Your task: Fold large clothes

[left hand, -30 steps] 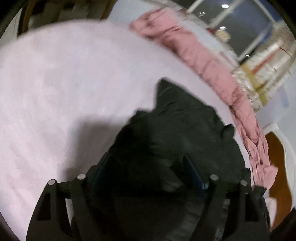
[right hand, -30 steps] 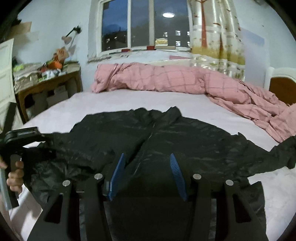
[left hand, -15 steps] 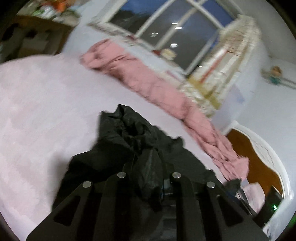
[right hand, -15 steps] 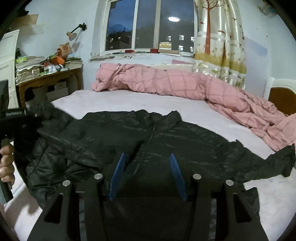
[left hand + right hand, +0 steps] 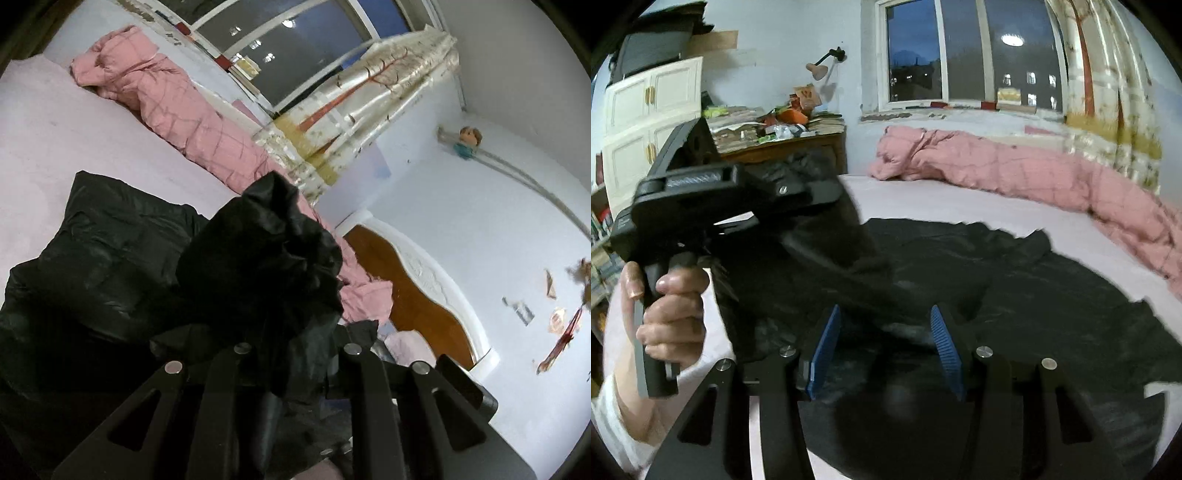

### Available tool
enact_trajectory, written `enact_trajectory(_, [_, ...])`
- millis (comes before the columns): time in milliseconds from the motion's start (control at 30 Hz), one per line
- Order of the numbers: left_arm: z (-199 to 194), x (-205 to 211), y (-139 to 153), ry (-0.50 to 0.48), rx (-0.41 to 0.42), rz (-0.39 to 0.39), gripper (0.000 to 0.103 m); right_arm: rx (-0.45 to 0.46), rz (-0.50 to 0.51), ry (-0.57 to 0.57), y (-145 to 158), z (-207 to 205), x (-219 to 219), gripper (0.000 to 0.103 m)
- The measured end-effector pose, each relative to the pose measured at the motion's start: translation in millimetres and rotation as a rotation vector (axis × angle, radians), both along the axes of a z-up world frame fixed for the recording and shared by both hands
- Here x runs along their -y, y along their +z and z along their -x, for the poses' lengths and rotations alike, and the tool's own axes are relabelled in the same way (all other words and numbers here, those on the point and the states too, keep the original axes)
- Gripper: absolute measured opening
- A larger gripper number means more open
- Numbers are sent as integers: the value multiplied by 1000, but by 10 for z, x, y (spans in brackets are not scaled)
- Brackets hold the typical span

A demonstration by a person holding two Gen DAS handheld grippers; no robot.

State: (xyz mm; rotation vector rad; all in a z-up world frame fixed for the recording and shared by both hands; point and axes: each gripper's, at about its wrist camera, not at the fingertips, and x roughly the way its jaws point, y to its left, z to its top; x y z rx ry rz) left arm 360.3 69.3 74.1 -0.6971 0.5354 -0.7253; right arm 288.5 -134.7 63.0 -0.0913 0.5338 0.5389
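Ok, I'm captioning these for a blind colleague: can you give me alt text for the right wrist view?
A black jacket lies spread on a pink-sheeted bed, one side lifted by the left gripper in a person's hand. The right gripper hovers open above it. A pink quilt lies under the window.

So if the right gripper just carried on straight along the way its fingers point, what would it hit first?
Probably the black jacket spread on the bed. The right gripper stands open just above it, and dark fabric fills the line ahead between the blue pads. Depth is hard to judge.
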Motion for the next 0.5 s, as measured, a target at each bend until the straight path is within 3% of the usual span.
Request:
enact_trajectory(100, [37, 129, 40, -34, 5, -43, 15, -10, -17, 21, -63, 11, -130, 53])
enact_trajectory(200, [71, 219, 62, -58, 11, -77, 15, 46, 0, -4, -74, 33, -202, 48])
enact_trajectory(267, [93, 213, 65, -61, 30, -62, 15, 49, -19, -16, -66, -1, -177, 24])
enact_trajectory(333, [124, 133, 32, -74, 41, -22, 15, 27, -74, 7, -55, -56, -94, 8])
enact_trajectory(400, [131, 75, 54, -43, 39, -39, 17, 36, -123, 2, -43, -76, 7, 5])
enact_trajectory(467, [176, 30, 111, 42, 51, -107, 47, 49, -132, -73, -5, -120, 108, 4])
enact_trajectory(500, [198, 9, 134, 84, 56, -141, 55, 48, -136, -121, 13, -157, 182, 4])
